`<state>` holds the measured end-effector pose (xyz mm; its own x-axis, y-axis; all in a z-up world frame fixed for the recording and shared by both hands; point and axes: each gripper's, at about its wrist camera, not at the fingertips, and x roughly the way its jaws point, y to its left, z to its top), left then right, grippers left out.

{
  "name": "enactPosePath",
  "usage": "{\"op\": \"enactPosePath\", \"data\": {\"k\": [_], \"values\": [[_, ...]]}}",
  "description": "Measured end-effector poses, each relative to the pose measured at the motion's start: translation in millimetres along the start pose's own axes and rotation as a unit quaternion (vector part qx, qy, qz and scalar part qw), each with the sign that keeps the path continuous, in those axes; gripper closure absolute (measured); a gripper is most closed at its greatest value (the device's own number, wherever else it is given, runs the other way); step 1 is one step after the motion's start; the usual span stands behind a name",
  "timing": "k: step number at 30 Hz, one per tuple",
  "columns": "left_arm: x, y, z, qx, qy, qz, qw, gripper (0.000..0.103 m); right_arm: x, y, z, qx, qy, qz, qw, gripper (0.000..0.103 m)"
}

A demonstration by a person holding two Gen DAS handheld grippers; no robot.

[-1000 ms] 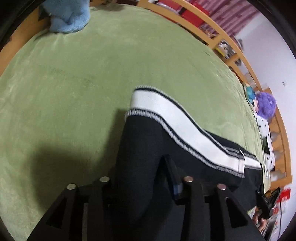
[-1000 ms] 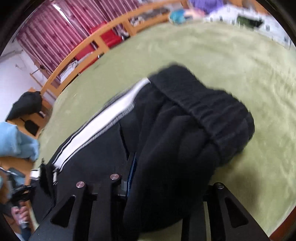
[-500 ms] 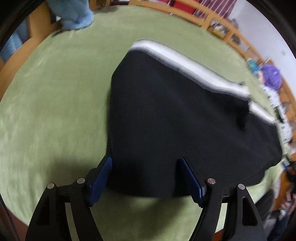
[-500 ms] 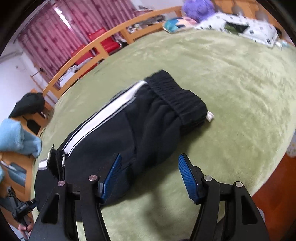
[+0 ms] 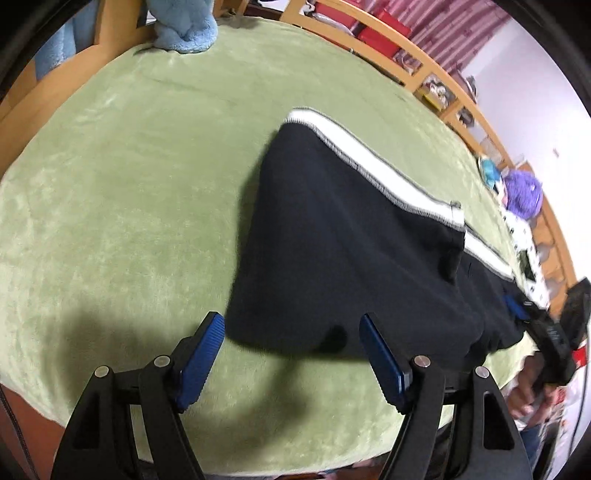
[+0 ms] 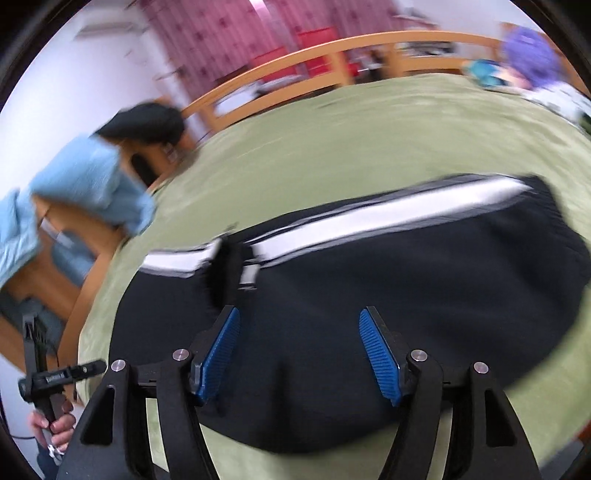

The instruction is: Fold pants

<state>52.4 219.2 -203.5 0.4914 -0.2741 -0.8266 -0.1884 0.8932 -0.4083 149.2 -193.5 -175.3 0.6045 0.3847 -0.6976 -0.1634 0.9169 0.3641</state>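
The pants (image 5: 354,258), black with a white side stripe (image 5: 373,166), lie flat on the green blanket (image 5: 129,192) of a bed, doubled into a long dark band with one leg end folded back over the rest, its edge showing as a step near the middle of the stripe. As a judgement, the lengthwise fold and one end fold look done, while at least one more fold across the band seems left to make a compact bundle. The left gripper (image 5: 291,354) hangs just off the near edge of the pants with its jaws spread and nothing between them; those jaws have just been opening. The right gripper (image 6: 299,350) is over the pants' near half, jaws likewise released and just opened wider, with the cloth below them but not pinched. Beyond the pants, a wooden rail (image 5: 417,51) runs along the far edge of the bed, with red boxes and pink patterned curtains (image 6: 207,40) behind it. A light blue towel (image 5: 184,26) sits at one far corner of the bed, and a purple plush toy (image 5: 522,192) past the other end of the pants.
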Motion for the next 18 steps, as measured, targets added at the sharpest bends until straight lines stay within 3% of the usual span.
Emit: {"op": "enactPosePath", "data": {"k": [3,7,11,13,14,17,18], "values": [[-4,-3,4,0.0,-0.011,-0.007,0.9999,0.029,35,34,11,-0.034,0.006,0.021,0.999,0.036],[-6,5,8,0.0,-0.016,-0.012,0.9998,0.029,81,60,29,-0.034,0.019,0.031,0.999,0.036],[-6,16,14,-0.009,-0.014,-0.03,0.9994,0.029,126,68,42,-0.041,0.053,0.0,0.998,0.038],[-6,20,17,-0.012,-0.015,-0.034,0.9992,0.029,144,67,45,-0.053,0.079,-0.043,0.995,0.058],[-6,23,19,-0.014,-0.015,-0.036,0.9992,0.029,145,67,46,-0.063,0.079,-0.049,0.994,0.082],[-8,30,23,-0.023,-0.018,-0.045,0.9985,0.029,126,54,55,-0.034,0.028,-0.009,0.999,0.086],[-8,32,25,-0.028,-0.018,-0.052,0.9981,0.029,127,49,55,-0.017,0.032,-0.001,0.999,0.086]]}}
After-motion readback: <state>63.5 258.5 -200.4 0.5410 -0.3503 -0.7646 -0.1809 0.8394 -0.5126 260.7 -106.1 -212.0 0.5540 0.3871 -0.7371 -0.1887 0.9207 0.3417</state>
